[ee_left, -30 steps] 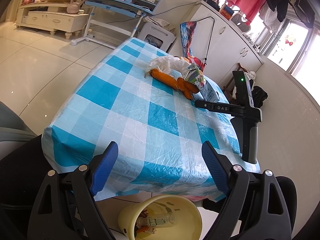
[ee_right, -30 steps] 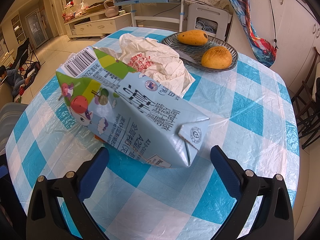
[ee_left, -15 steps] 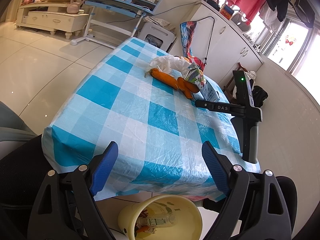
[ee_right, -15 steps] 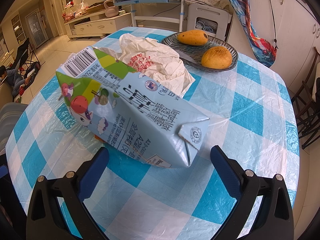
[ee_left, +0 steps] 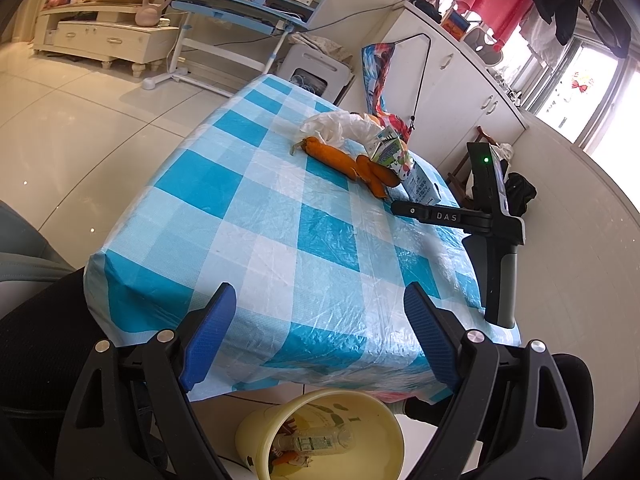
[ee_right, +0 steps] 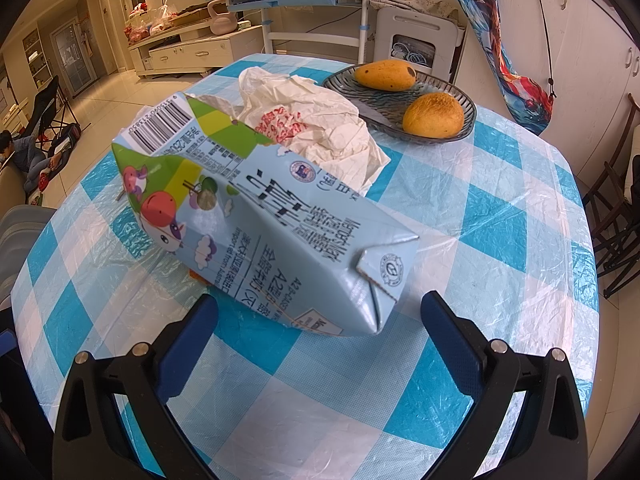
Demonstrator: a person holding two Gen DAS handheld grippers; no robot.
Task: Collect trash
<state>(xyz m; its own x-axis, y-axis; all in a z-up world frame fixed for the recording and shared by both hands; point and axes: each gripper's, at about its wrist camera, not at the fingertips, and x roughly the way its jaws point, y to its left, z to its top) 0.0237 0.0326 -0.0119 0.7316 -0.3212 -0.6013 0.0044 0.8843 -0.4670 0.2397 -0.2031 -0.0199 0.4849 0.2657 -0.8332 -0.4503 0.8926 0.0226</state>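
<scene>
We hold the right hand-held gripper (ee_right: 318,330) released just before the milk carton (ee_right: 256,220) on the worktop (ee_right: 500,240); closing on its tapered end, the carton may slip away.

**Both grippers spread wide, nothing between the pads**

The left gripper (ee_left: 320,322) angles downward with its blue-padded fingers (ee_left: 208,334) far apart and nothing gripped. The right gripper (ee_right: 318,336) tips more steeply down, its jaws equally wide and its pads (ee_right: 450,346) touching nothing. From the left wrist view, the right gripper's black body and grey handle stand upright on the right.
</scene>
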